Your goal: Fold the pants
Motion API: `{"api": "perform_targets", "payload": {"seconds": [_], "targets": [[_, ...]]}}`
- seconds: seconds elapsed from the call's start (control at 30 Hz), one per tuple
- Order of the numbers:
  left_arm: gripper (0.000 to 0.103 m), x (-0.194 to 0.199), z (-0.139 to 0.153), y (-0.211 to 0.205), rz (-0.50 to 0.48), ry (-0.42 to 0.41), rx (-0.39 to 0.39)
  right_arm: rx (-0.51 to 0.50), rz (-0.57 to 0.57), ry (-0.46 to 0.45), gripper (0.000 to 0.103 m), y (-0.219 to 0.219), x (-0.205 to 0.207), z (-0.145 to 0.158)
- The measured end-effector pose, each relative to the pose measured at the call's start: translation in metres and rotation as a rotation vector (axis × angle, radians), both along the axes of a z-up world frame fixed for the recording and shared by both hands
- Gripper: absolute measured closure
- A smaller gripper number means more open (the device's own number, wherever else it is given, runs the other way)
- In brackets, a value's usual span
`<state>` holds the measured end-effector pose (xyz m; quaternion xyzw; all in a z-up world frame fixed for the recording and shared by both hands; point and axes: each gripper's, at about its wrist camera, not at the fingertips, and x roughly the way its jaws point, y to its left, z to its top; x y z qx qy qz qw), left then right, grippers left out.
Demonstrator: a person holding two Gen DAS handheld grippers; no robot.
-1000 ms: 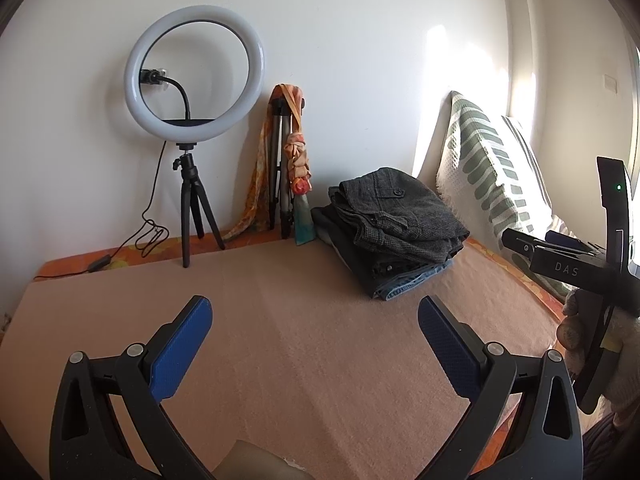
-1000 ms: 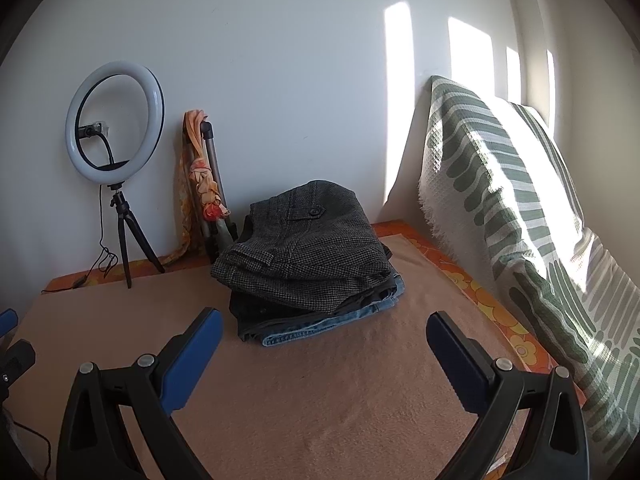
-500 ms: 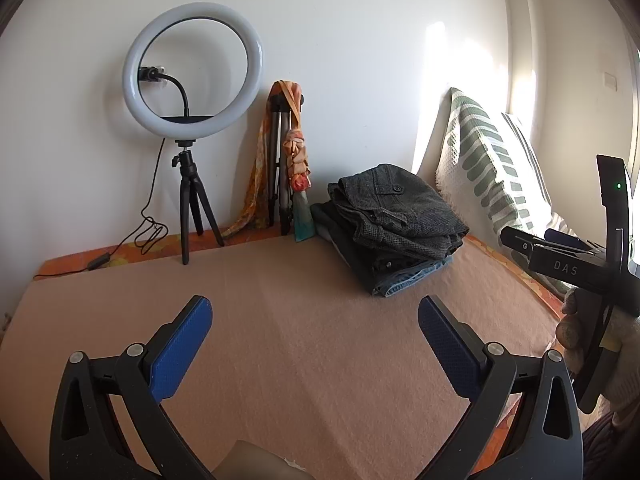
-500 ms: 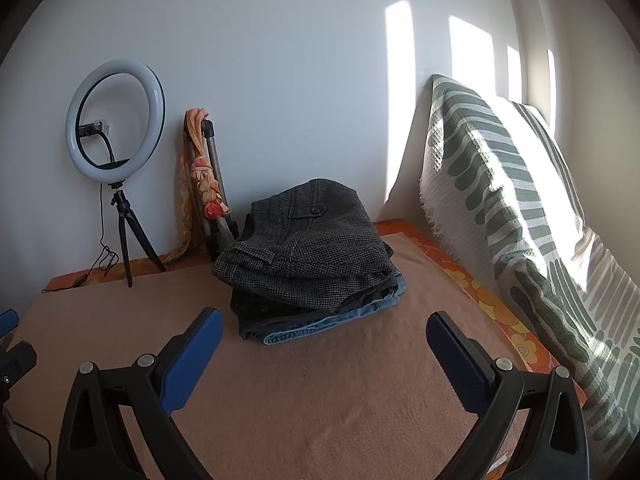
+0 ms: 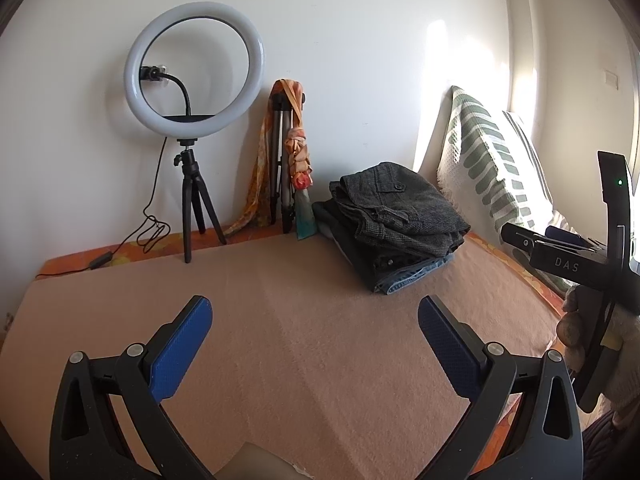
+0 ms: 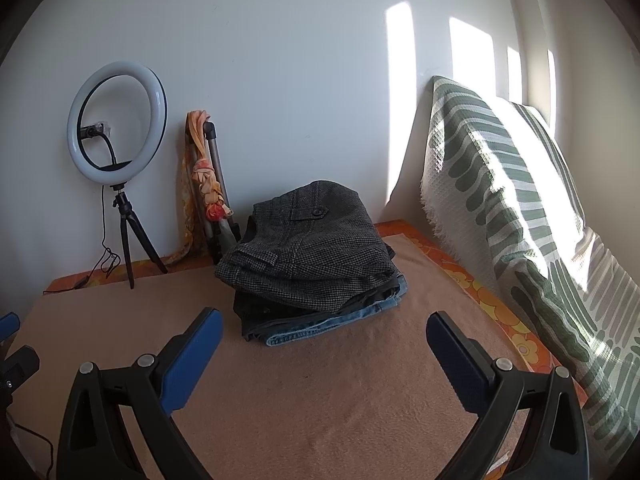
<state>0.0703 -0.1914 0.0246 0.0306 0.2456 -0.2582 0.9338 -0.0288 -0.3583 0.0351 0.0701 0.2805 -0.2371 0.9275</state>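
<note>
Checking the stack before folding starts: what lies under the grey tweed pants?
Under the grey tweed pants lie a dark garment and, lowest, blue jeans, on the tan blanket. Only their edges show; anything further between is covered.

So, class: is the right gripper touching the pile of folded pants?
Apart. The right wrist view shows the right gripper open, with bare blanket between its fingertips and the folded pants.

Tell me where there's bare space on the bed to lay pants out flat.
The tan blanket is bare between the ring light and the folded stack, forward to both grippers' open jaws. It's crowded along the wall and by the striped pillow.
</note>
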Motion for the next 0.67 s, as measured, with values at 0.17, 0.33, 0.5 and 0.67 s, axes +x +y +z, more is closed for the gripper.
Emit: {"api": "perform_targets", "payload": {"seconds": [0.17, 0.33, 0.5, 0.67], "targets": [[0.001, -0.0010, 0.0001, 0.0010, 0.003, 0.000, 0.000, 0.000, -0.001, -0.001, 0.000, 0.0004, -0.0005, 0.0000], [0.001, -0.0011, -0.0002, 0.0030, 0.008, 0.002, -0.001, 0.001, -0.001, -0.001, 0.000, 0.0017, -0.0008, 0.0000], [0.001, -0.0004, 0.0003, 0.0051, 0.013, 0.001, -0.002, 0.002, -0.002, -0.001, 0.000, 0.0015, -0.0015, -0.0002], [0.001, -0.0003, 0.0008, 0.0067, 0.003, 0.004, -0.002, 0.009, 0.005, 0.002, 0.000, 0.0083, 0.0052, 0.0003]]}}
